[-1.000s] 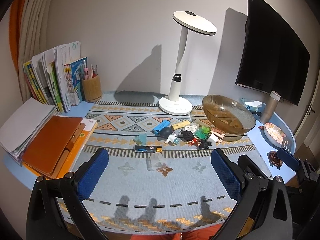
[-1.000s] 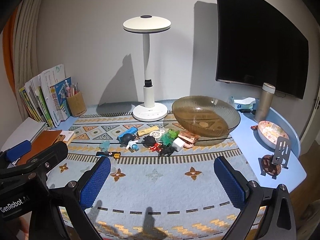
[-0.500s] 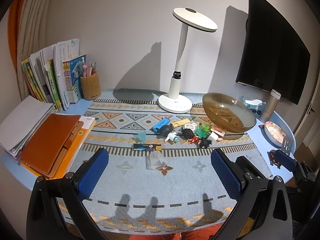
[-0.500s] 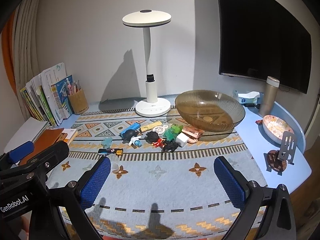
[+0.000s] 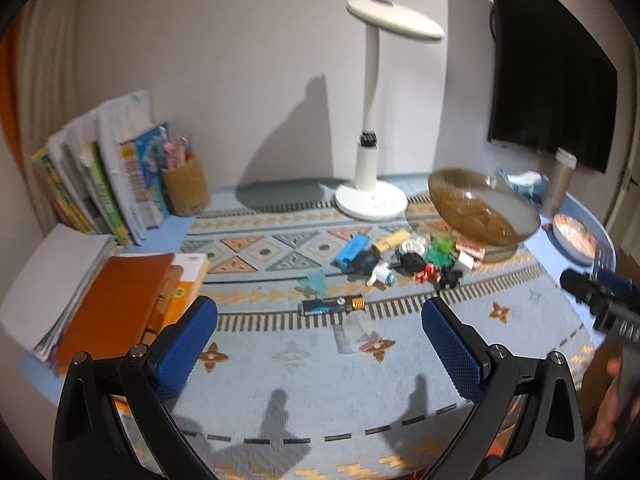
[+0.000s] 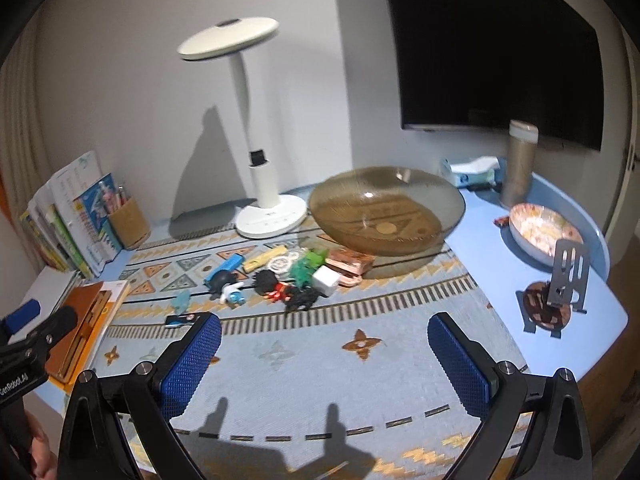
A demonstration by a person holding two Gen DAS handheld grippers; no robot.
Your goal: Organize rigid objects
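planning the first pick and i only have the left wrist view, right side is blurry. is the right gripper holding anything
Observer: No. In the right wrist view the right gripper is open and empty, above bare mat.
Operator: whats the metal thing behind it at the table edge
Observer: A slotted metal stand, upright on a round brown coaster, just in front of the patterned dish.
Operator: anything in the bowl
Observer: The amber bowl looks empty: the mat pattern shows through the glass. The toys all lie on the mat in front of it.
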